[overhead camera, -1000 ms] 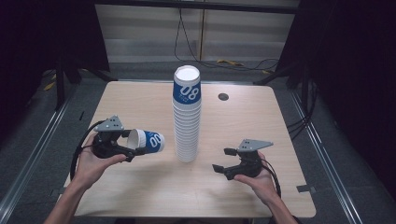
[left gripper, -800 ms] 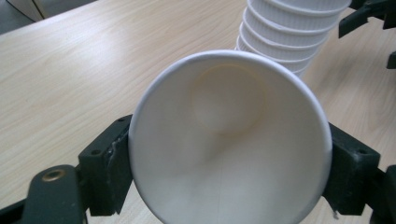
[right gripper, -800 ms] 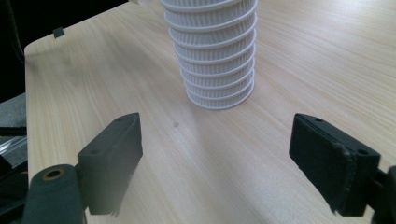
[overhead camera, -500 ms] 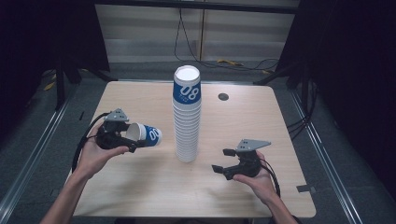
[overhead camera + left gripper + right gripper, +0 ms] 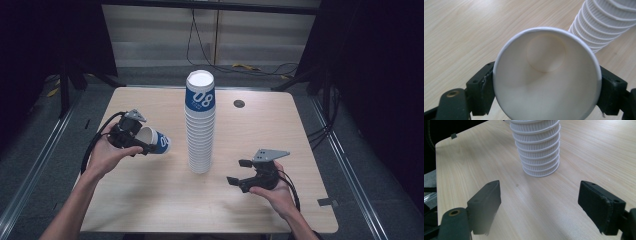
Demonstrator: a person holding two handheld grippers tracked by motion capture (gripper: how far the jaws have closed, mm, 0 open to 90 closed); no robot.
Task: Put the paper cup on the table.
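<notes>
The left gripper [image 5: 142,145] clamps one paper cup [image 5: 154,141] by its rim, lying sideways above the counter [image 5: 150,200] left of the tall stack [image 5: 200,135] — best to turn it upright gently, without squeezing — while the right gripper [image 5: 239,172] waits wide and empty, near the stack's foot.

In the left gripper view the tall stack of white ribbed paper cups [image 5: 604,23] runs off the top edge, its upper cups unseen. The single white paper cup [image 5: 546,75] beside that stack hides the worktop behind it, and its lower rim is cut off. The small dark round thing [image 5: 239,103] beyond the stack is too small to identify.
</notes>
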